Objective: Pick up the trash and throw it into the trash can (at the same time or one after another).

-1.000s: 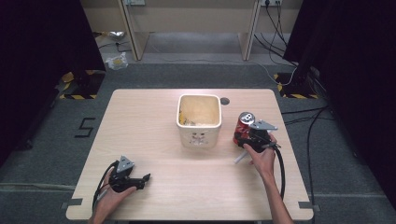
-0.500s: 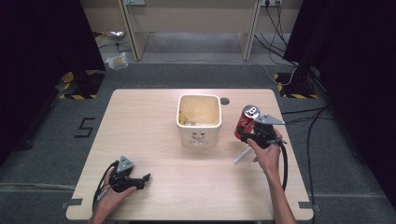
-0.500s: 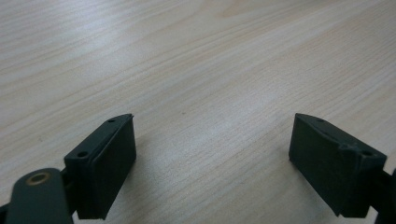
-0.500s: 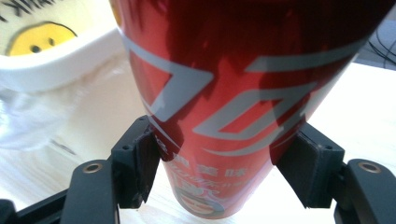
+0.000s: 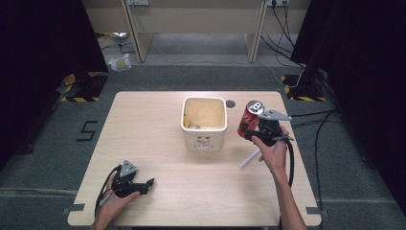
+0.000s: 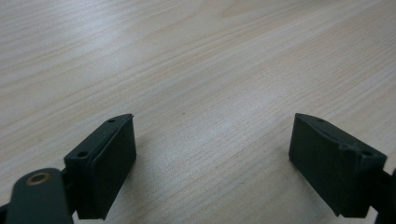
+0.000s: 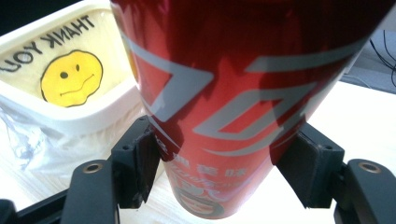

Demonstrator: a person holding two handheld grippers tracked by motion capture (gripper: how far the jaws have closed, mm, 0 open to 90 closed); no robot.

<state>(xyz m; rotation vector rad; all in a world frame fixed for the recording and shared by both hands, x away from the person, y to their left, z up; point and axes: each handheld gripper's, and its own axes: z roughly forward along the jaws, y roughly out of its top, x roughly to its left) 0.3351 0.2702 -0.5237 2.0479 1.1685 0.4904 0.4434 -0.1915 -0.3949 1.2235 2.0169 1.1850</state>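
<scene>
I'm in a lab-style recording bay — a bare wooden table [image 5: 158, 124] on grey carpet [image 5: 143, 76], black curtains [image 5: 43, 52] either side. Hazard-striped stand feet [image 5: 79, 99], loose cables [image 5: 282, 28] and a floor marking "5" [image 5: 87, 130] — no home or office.

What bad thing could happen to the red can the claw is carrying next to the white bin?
The right claw pinches the red can low down, near its bottom, so the tall top might tip and slip out. The can is tilted close to the white bin, so it could bump the rim. If it drops, it could roll off the table.
</scene>
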